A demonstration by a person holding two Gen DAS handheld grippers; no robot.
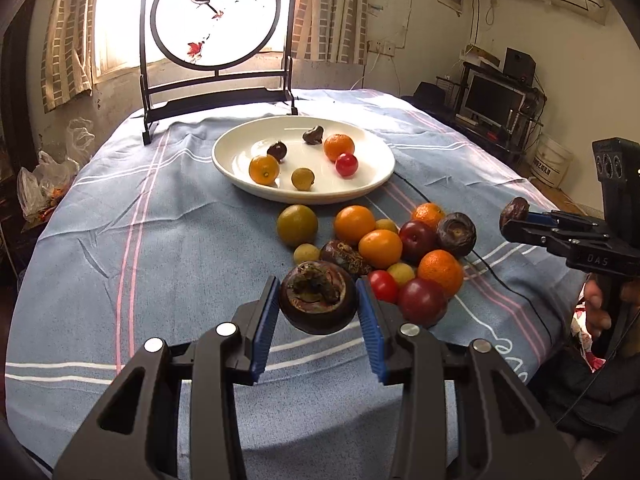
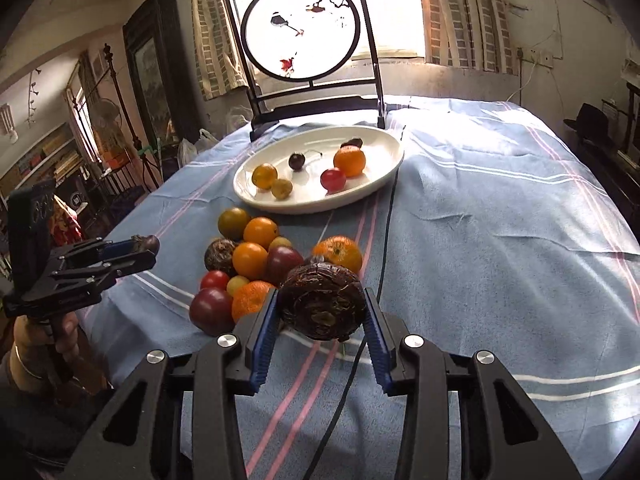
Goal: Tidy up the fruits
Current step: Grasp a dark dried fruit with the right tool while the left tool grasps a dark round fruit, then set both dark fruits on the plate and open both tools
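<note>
My left gripper is shut on a dark brown water chestnut, held above the blue cloth in front of the fruit pile. My right gripper is shut on another dark brown water chestnut, held just right of the pile. Each gripper shows in the other's view, the right one and the left one. The pile holds oranges, dark plums, red tomatoes and small yellow fruits. The white plate behind it holds several fruits; it also shows in the right wrist view.
A black-framed round painted screen stands behind the plate. A black cable runs across the striped blue cloth to the right of the pile. Plastic bags lie off the table's left; a monitor stands at the right.
</note>
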